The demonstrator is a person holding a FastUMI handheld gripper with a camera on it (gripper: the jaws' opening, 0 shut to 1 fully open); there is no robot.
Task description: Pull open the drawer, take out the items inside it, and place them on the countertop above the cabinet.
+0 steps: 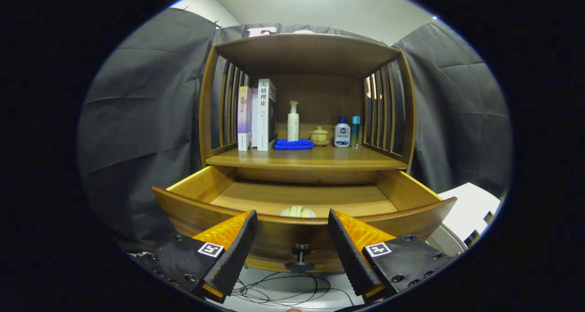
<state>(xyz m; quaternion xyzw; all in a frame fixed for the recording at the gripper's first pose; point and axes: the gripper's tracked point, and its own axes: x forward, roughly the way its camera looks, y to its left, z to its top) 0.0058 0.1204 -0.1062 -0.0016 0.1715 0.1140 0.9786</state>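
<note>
1. A wooden cabinet [306, 120] is pictured in a draped booth, its drawer [301, 202] pulled well out toward the camera, so the opening step is judged done.
2. The gripper [292, 232] is seen held level with the drawer's front panel, its fingers spread wide and nothing pinched between them; the drawer knob [300, 256] is framed in the gap, just below and beyond the tips.
3. A pale, rounded item [297, 211] is glimpsed inside the drawer, tucked against the near wall at the centre; most of it is hidden behind the front panel, and what it is cannot be told.
4. The countertop [306, 159] above the drawer is shown already occupied toward the back: books [257, 115] at the left, a blue cloth [293, 144], a pump bottle [293, 121], a small lidded pot [319, 135] and two bottles [346, 132] at the right.
5. The step in hand is judged to be the retrieval: the gripper is best lifted over the front panel, then lowered straight down with the fingers kept wide until the item is straddled.
6. Bare wood along the countertop's near edge is judged the safest landing place, clear of the standing bottles.
</note>
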